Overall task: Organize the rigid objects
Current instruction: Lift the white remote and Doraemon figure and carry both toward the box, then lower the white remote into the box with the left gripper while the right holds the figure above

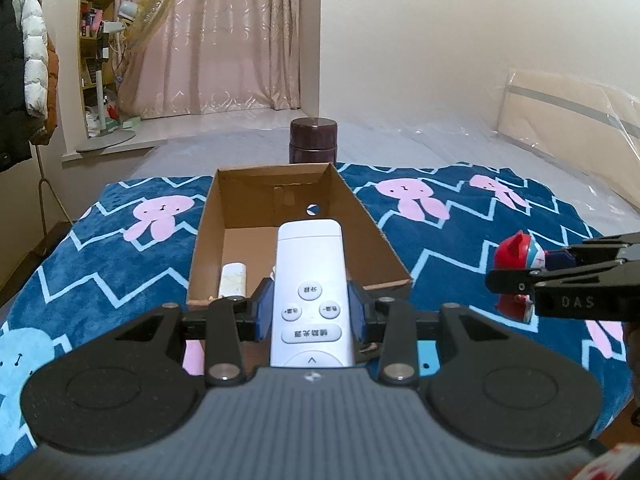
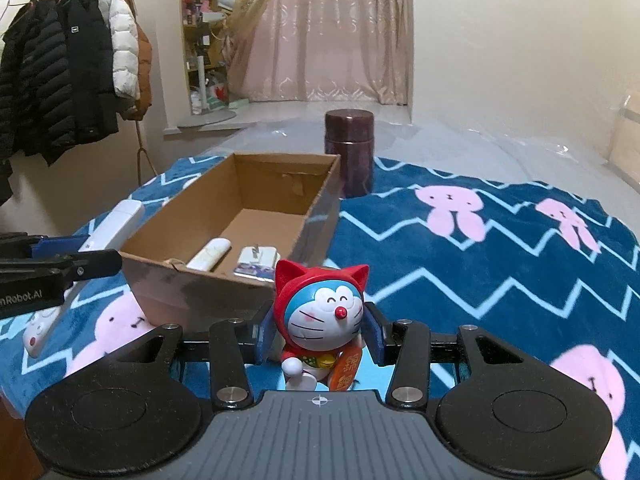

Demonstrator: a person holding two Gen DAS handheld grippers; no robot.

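My left gripper (image 1: 311,312) is shut on a white remote control (image 1: 310,280), whose far end reaches over the near rim of an open cardboard box (image 1: 206,220). My right gripper (image 2: 319,334) is shut on a blue-and-white cat figurine with a red hood (image 2: 320,308), held just short of the box's near right corner (image 2: 200,292). Inside the box lie a white stick-shaped item (image 2: 210,254) and a small white adapter-like item (image 2: 258,260). Each gripper shows at the edge of the other's view: the right gripper (image 1: 520,280) with the figurine (image 1: 516,252), the left gripper (image 2: 100,256) with the remote (image 2: 116,224).
A dark maroon canister (image 2: 349,152) stands just behind the box. Everything rests on a blue zigzag blanket with pink rabbits (image 2: 480,260) over a plastic-covered mattress (image 1: 420,144). A coat rack (image 2: 68,72), a fan (image 1: 148,16) and shelves (image 1: 94,32) stand at the far left.
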